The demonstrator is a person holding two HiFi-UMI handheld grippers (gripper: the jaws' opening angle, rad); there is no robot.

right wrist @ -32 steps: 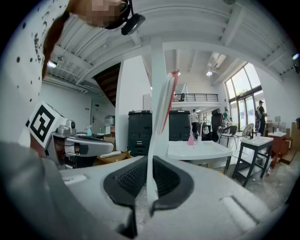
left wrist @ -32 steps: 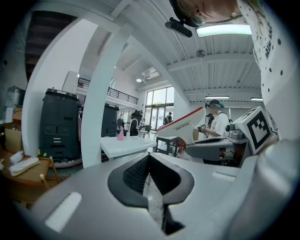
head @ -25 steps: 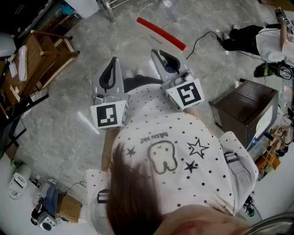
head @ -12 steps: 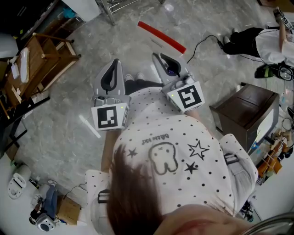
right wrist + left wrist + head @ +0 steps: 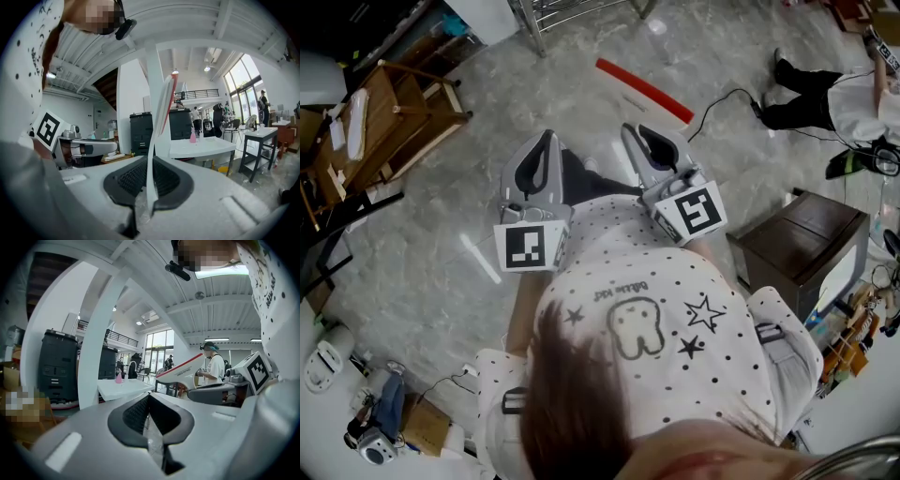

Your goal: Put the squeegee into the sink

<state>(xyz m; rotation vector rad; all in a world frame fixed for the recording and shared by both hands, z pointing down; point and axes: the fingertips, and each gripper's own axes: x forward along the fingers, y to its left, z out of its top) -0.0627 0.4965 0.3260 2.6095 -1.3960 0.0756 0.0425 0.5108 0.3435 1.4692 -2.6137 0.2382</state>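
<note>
The squeegee (image 5: pixel 642 90), a white body with a red blade edge, hangs over the grey floor in the head view. My right gripper (image 5: pixel 630 129) is shut on its thin white handle. In the right gripper view the squeegee (image 5: pixel 160 110) rises upright from between the black pads of that gripper (image 5: pixel 149 180). My left gripper (image 5: pixel 551 141) is held level beside the right one, shut with nothing in it. In the left gripper view its pads meet at the tips (image 5: pixel 149 399), and the squeegee (image 5: pixel 182 375) shows at the right. A white counter (image 5: pixel 202 147) with a pink bottle and a curved tap stands ahead.
Wooden furniture (image 5: pixel 394 112) stands at the left, and a brown box (image 5: pixel 802 234) at the right. A black cable (image 5: pixel 722 80) crosses the floor, with metal rack legs (image 5: pixel 539 19) at the top. Black cabinets (image 5: pixel 58 366) and a person (image 5: pixel 214 369) are in the room ahead.
Both grippers and the squeegee have shifted a little over the floor, toward the rack legs. The right grip on the handle is the same, and the left jaws stay shut.
</note>
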